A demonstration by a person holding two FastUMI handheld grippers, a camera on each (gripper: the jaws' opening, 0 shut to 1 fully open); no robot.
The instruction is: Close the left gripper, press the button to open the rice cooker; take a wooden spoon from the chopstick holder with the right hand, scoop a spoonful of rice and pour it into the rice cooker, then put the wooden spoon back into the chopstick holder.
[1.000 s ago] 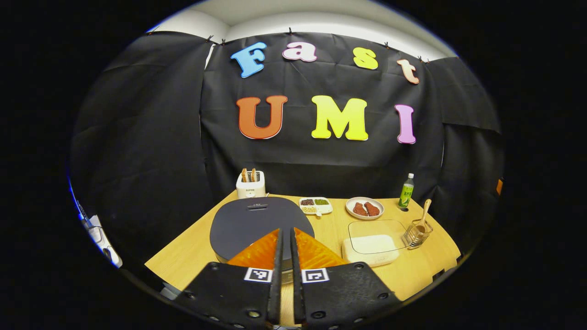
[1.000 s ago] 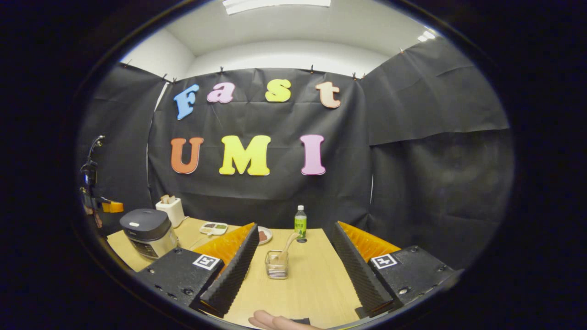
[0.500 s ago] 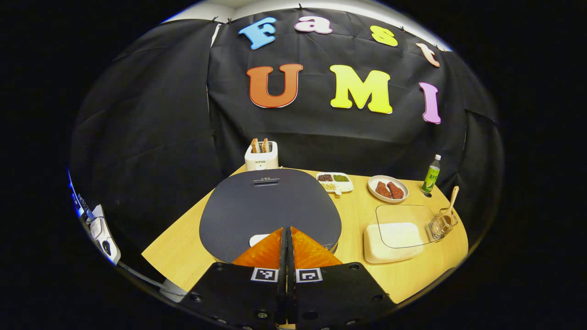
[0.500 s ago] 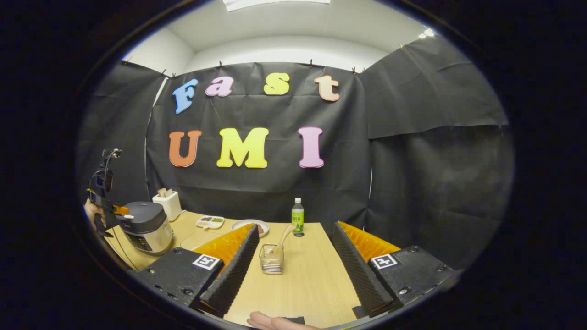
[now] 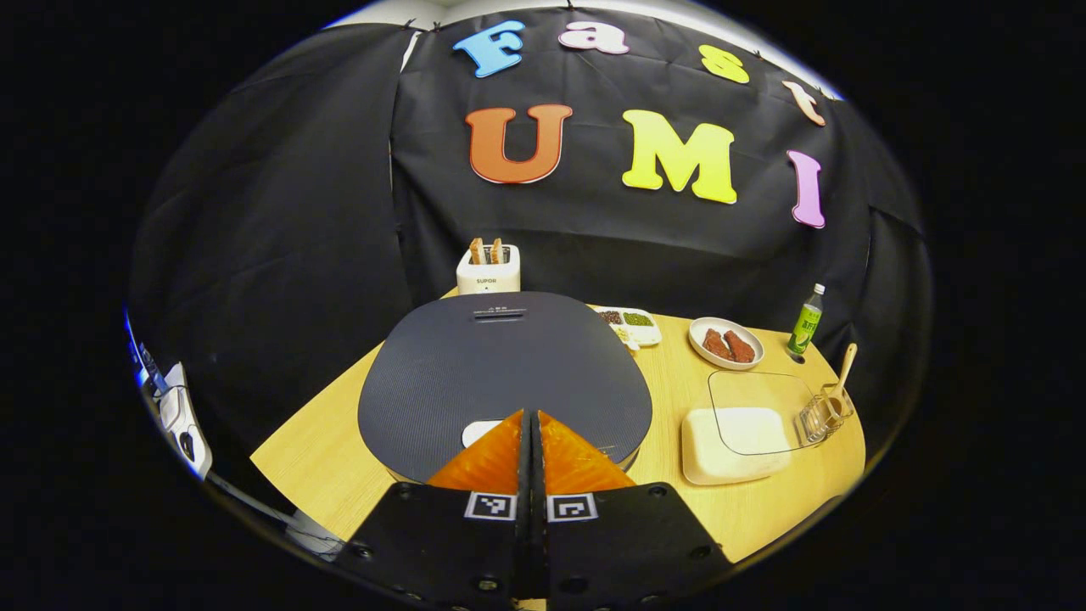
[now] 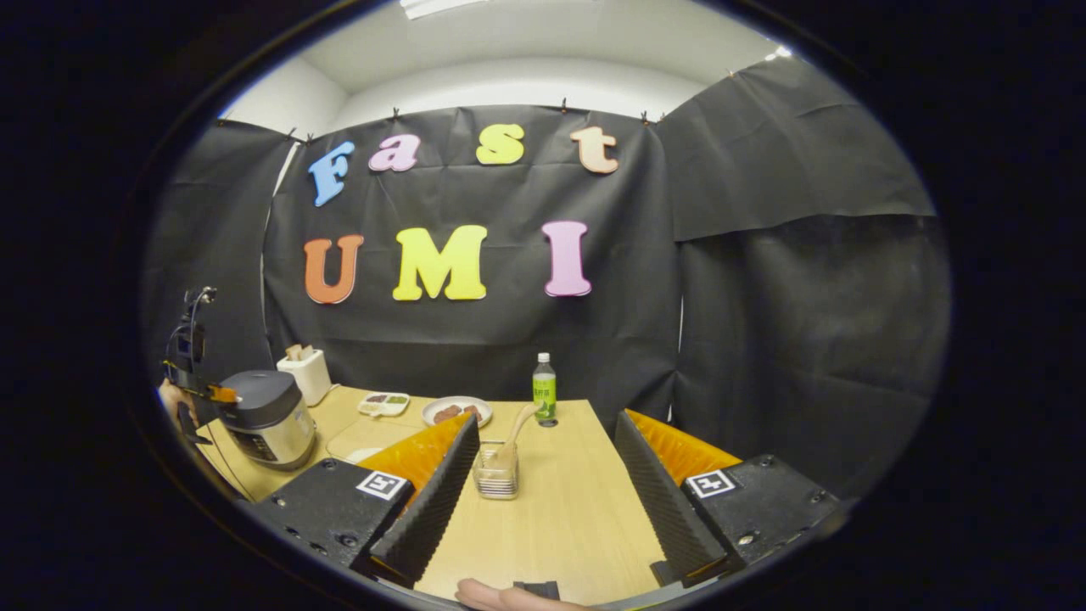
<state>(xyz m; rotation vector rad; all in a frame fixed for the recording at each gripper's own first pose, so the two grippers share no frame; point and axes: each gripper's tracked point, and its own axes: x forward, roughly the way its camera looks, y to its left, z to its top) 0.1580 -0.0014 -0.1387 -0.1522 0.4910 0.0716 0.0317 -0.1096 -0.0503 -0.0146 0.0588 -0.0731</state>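
The rice cooker (image 5: 501, 365) stands with its dark lid down, a white button (image 5: 477, 433) at the lid's front edge. My left gripper (image 5: 532, 417) is shut with nothing between its fingers, its tips low over the lid just right of the button; touch cannot be told. In the right gripper view the left gripper (image 6: 222, 395) sits at the top front of the rice cooker (image 6: 267, 416). The wooden spoon (image 6: 517, 424) leans in the clear chopstick holder (image 6: 496, 471). My right gripper (image 6: 547, 420) is open, short of the holder. The white rice box (image 5: 734, 433) has a clear lid.
At the table's back stand a toaster (image 5: 488, 271), a divided dish of beans (image 5: 635, 324), a plate of meat (image 5: 725, 342) and a green bottle (image 5: 806, 316). The chopstick holder (image 5: 819, 416) is near the right table edge. A hand (image 6: 501, 598) shows below my right gripper.
The left gripper shut fully and came down closer to the cooker's lid, by the button. The right gripper stayed open and drifted only slightly.
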